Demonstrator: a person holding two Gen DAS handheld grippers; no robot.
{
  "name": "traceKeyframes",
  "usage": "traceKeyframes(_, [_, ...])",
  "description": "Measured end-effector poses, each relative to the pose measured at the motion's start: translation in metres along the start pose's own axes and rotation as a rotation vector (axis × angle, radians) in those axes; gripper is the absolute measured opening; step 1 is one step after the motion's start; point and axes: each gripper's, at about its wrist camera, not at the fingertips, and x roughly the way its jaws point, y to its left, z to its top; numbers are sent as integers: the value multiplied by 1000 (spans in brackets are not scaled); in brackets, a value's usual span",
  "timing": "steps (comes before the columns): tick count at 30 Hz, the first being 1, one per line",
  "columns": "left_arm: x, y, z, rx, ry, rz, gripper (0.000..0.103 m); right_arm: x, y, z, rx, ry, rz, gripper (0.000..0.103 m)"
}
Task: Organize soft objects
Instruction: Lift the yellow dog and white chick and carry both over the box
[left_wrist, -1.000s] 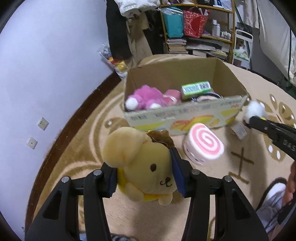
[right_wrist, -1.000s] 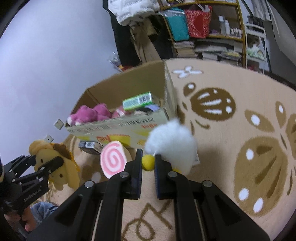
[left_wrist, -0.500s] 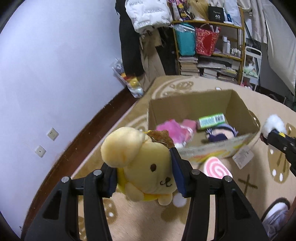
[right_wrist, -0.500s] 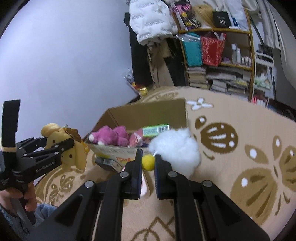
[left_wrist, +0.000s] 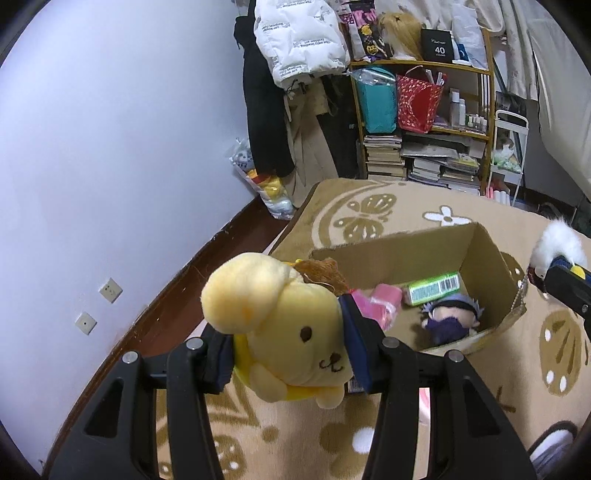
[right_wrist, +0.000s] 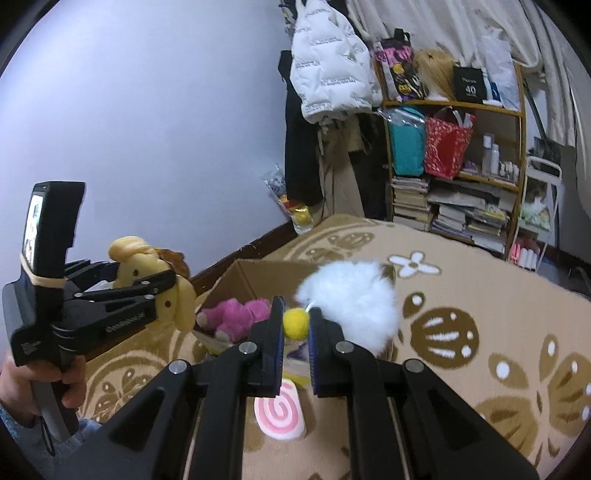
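Fingers of the left gripper (left_wrist: 291, 347) are clamped on the yellow dog plush (left_wrist: 284, 325), the cardboard box (left_wrist: 484, 258) lying ahead and right, while a white fluffy toy (right_wrist: 351, 310) is pinched by the right gripper (right_wrist: 295, 325)

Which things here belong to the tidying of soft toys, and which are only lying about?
For the job:
yellow dog plush in left claw
white fluffy toy in right claw
cardboard box
swirl-roll plush

Lying about:
bookshelf
white jacket

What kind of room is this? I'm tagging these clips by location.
Most likely a lived-in bedroom or spare room at home: a patterned beige rug on the floor, a cluttered shelf with stacked books and bags, and a white puffer jacket hanging by the wall.
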Motion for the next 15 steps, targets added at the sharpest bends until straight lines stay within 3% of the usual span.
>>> traceKeyframes(6, [12, -3, 15, -29, 3, -49, 49, 4, 7, 14, -40, -30, 7, 12])
traceKeyframes(15, [21, -18, 22, -14, -58, -78, 50, 28, 4, 18, -72, -14, 13, 12])
